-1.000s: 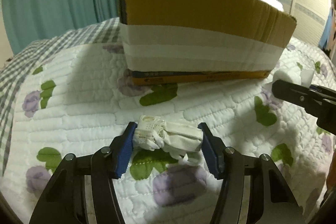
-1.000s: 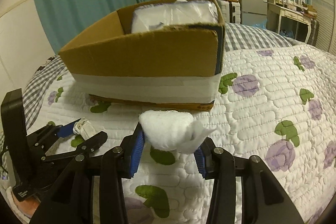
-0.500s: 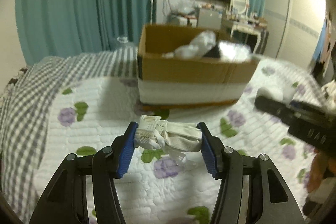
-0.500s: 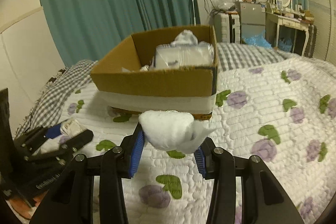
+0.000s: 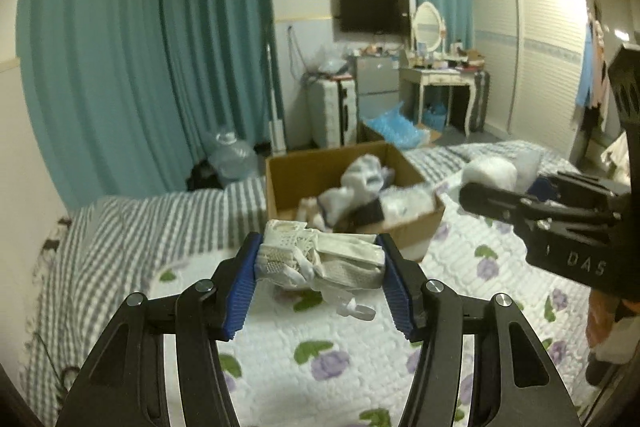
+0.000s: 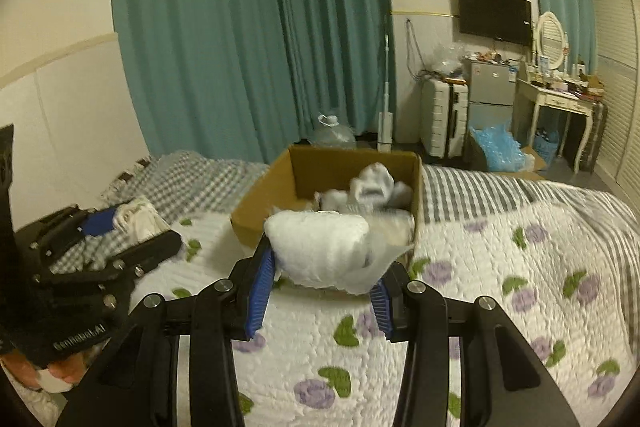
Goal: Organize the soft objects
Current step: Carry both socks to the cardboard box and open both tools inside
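On the bed (image 6: 500,267), near its far edge, an open box (image 6: 264,195) is sitting with soft things inside. Above the quilt, before the box, the left gripper (image 5: 320,263) is squeezing a cream lace bundle (image 5: 320,259) between its jaws. Beside it, the right gripper (image 6: 324,267) is pinching a white cloth (image 6: 320,247), jaws closed on it.

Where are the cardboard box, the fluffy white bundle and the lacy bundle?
cardboard box (image 6: 264,203): right wrist view, left outer wall.
fluffy white bundle (image 6: 320,243): right wrist view, its middle.
lacy bundle (image 5: 320,259): left wrist view, its middle.
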`<move>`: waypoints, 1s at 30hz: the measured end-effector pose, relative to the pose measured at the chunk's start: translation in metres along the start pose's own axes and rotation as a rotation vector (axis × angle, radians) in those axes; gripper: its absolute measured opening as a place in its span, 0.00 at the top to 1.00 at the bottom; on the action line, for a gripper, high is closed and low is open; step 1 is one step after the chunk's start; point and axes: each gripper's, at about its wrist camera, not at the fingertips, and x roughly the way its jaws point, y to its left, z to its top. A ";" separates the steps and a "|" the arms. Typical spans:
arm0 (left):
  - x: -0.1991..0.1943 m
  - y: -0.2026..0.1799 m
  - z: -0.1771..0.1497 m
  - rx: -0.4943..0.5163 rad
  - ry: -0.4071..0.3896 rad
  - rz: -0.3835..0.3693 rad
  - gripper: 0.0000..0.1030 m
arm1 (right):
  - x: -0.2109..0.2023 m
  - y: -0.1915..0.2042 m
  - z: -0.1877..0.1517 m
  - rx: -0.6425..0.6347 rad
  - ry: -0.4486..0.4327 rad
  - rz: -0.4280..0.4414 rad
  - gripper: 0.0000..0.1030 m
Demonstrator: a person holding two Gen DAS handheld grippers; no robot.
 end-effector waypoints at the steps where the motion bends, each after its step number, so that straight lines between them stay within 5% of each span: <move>1: 0.004 0.001 0.006 -0.005 0.002 -0.007 0.46 | 0.000 0.001 0.006 -0.005 -0.001 0.004 0.59; 12: 0.095 -0.003 0.041 0.019 0.045 0.017 0.46 | 0.060 -0.014 0.072 -0.049 0.008 0.023 0.59; 19: 0.170 -0.005 0.029 -0.012 0.122 0.008 0.46 | 0.149 -0.053 0.074 0.012 0.092 0.003 0.59; 24: 0.184 -0.007 0.022 -0.049 0.111 -0.002 0.42 | 0.187 -0.078 0.068 0.051 0.127 0.002 0.58; 28: 0.181 -0.007 0.025 -0.051 0.062 0.055 0.29 | 0.196 -0.086 0.068 0.061 0.103 -0.002 0.21; 30: 0.179 -0.010 0.029 -0.023 0.056 0.087 0.29 | 0.193 -0.088 0.070 0.079 0.079 -0.006 0.18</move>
